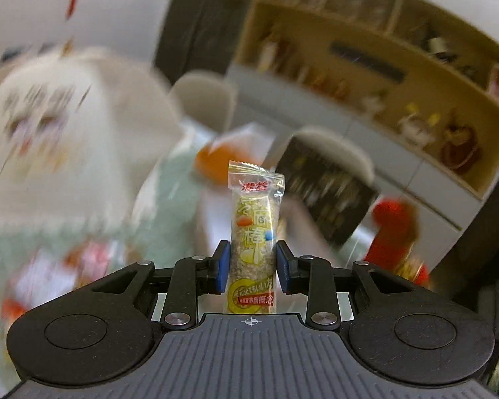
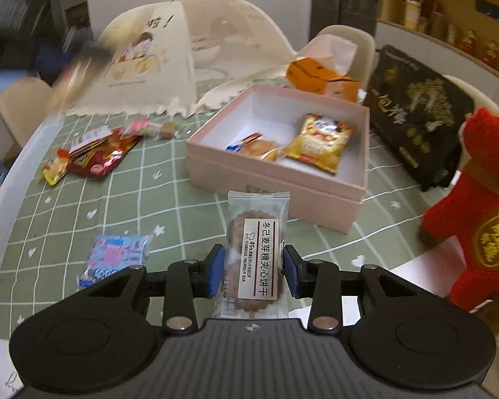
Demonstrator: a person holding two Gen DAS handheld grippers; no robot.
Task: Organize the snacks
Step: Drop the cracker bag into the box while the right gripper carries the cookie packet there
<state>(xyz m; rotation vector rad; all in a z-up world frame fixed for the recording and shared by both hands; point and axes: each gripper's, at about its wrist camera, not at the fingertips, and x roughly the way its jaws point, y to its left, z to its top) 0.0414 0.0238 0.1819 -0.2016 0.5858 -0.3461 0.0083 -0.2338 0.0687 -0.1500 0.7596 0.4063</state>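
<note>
Above the green checked worktop (image 2: pixel 169 179), the right gripper (image 2: pixel 253 267) has its fingers clamped on a clear-wrapped biscuit pack (image 2: pixel 256 256), just short of the open pink box (image 2: pixel 282 196) holding a gold snack bag (image 2: pixel 319 141) and a biscuit packet (image 2: pixel 254 148). The left gripper (image 1: pixel 252 266) is raised, its fingers clamped on a yellow cereal bar (image 1: pixel 254 236), the background blurred.

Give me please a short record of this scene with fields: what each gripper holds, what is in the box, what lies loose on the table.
left gripper: shut on a yellow cereal bar
right gripper: shut on a clear-wrapped biscuit pack
pink box: open; holds a gold snack bag and a biscuit packet
loose on tablecloth: blue packet, red packet
</note>
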